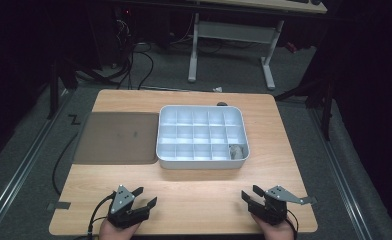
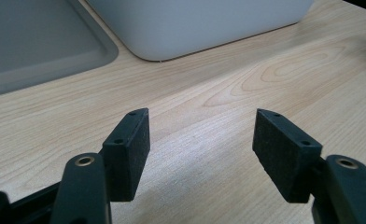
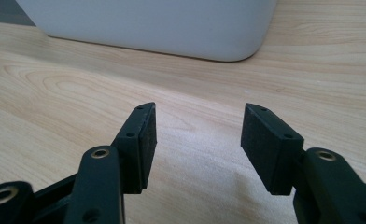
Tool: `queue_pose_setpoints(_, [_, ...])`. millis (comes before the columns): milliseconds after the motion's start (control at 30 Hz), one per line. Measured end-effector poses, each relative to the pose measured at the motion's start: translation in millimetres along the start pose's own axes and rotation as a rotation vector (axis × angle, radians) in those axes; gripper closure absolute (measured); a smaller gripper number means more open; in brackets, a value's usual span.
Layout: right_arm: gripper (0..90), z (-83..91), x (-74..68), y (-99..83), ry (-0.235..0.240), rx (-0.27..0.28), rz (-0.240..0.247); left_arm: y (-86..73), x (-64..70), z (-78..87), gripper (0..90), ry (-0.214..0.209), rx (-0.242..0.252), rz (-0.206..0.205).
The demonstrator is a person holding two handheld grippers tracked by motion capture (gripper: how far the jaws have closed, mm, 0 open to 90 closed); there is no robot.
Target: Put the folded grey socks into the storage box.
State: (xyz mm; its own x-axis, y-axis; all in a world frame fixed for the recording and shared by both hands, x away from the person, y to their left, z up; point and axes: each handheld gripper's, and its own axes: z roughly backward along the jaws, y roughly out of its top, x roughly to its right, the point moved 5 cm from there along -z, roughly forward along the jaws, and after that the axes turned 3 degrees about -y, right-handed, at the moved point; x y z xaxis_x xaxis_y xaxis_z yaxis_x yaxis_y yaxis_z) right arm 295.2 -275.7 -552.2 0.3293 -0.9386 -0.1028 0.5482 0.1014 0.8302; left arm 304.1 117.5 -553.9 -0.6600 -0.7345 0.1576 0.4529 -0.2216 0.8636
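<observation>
On the left of the wooden bench (image 1: 184, 190) lay a flat grey tray (image 1: 116, 137), shallow and with nothing in it, its right edge touching the white compartment box (image 1: 202, 161). In the left gripper view that tray's rounded corner (image 2: 55, 51) sat just beside the box's smooth white wall (image 2: 200, 23).

The box stood near the middle of the bench, divided into a grid of small cells in three rows. All the cells looked bare except the one at the near right corner, which held a small pale grey object (image 1: 236, 151), too small to identify.

At the near edge, the left hand-held gripper (image 1: 144, 197) rested low over the bench, well short of the box, its jaws spread apart with only bare wood between them; the left gripper view showed its black pads (image 2: 130, 149) wide of each other and gripping nothing.

Further right, the right hand-held gripper (image 1: 249, 193) sat likewise near the front edge, released, jaws parted over bare wood. In the right gripper view its pads (image 3: 139, 144) pointed toward the box's near right corner (image 3: 172, 28), well apart from it.
</observation>
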Motion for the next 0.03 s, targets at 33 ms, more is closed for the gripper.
queue_pose_setpoints(33, [45.8,-0.6,-0.3,0.7,0.000,0.001,0.001,0.0,0.0,0.0,37.3,0.000,0.000,0.000])
